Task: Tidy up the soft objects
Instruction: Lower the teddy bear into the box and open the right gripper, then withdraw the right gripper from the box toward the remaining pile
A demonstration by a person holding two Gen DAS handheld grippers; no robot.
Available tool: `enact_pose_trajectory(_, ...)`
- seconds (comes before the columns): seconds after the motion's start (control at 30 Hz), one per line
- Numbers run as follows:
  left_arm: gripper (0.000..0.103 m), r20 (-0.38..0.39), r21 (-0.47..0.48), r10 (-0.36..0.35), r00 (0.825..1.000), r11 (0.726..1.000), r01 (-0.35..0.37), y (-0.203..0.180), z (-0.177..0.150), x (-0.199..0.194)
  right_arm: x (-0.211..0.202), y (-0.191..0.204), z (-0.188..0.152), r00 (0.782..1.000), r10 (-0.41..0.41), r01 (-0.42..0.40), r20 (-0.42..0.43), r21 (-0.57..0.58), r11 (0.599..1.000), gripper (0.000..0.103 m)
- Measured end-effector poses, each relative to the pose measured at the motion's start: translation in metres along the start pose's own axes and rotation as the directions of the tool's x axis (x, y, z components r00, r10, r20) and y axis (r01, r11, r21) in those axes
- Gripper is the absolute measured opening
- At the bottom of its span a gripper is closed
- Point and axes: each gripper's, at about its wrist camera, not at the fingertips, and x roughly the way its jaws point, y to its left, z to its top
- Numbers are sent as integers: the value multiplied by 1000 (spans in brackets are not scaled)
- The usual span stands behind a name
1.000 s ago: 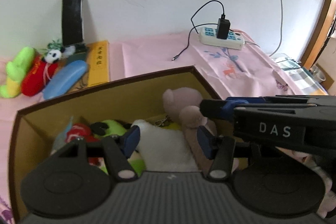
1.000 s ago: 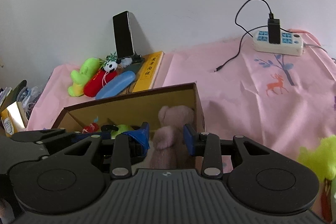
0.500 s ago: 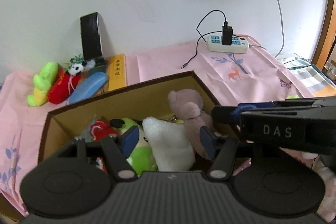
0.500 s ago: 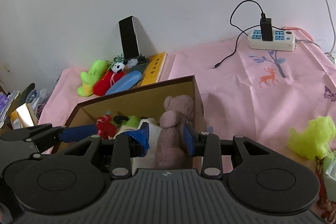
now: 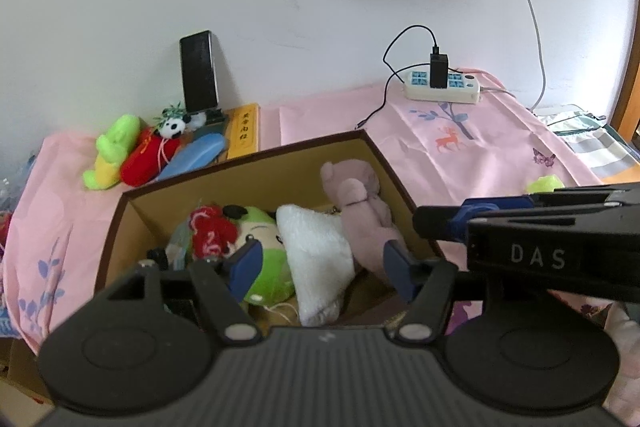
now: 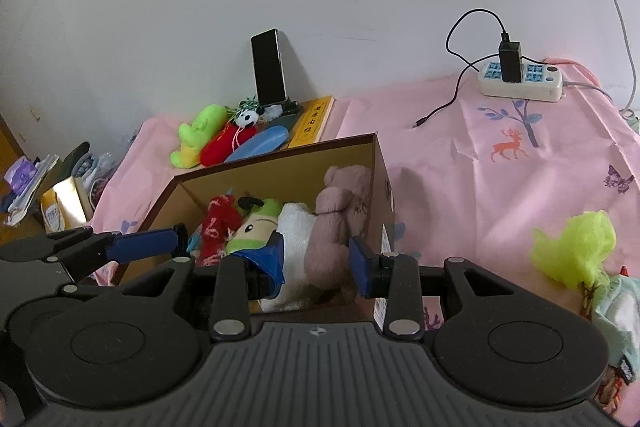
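Both grippers have pulled back and up from the cardboard box (image 5: 120, 223): a second ago its far wall filled the lower part of each wrist view, and now the whole opening and the pink cloth (image 5: 480, 155) around it show. The left gripper (image 5: 320, 267) has just been opening its jaws; they stand released, nothing between the pads, with the toys lying well below them inside the box. The right gripper (image 6: 316, 261) is also released and empty, its jaws framing the pink bear (image 6: 340, 215) without touching it. The bear leans upright against the box's right wall; beside it lie a white plush (image 5: 316, 247), a green-headed doll (image 5: 264, 239) and a red yarn toy (image 5: 208, 231), all packed inside. Judgement: the last deposit looks complete, and both hands are free for another pick. Soft things still outside the box: a green plush (image 6: 200, 135), a red plush (image 6: 224, 147) and a small panda (image 6: 248, 118) grouped by the phone (image 6: 270, 67) at the wall, and a yellow-green fluffy piece (image 6: 576, 251) on the cloth to the right. That last one lies nearest the right gripper and seems the likely next target.
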Motion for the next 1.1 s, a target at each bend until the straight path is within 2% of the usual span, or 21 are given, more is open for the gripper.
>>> enact_pose_trajectory(0.63,68,-92,-36,27,995,999,-31,-41,-32,1,-17,-23,-30,997,15,-16,-81,-11,1000,19)
enact_pose_trajectory(0.93,69,-161,-12,1,987,1000,-3,-68,-49,16,-18,-40,-51,992,-6,5,-127,-8,1000,19)
enact_pose_trajectory(1.1,69,-196,-2,-35,980,999,35,-82,-60,25,-24,-56,-63,988,-27,27,-153,-1,1000,19)
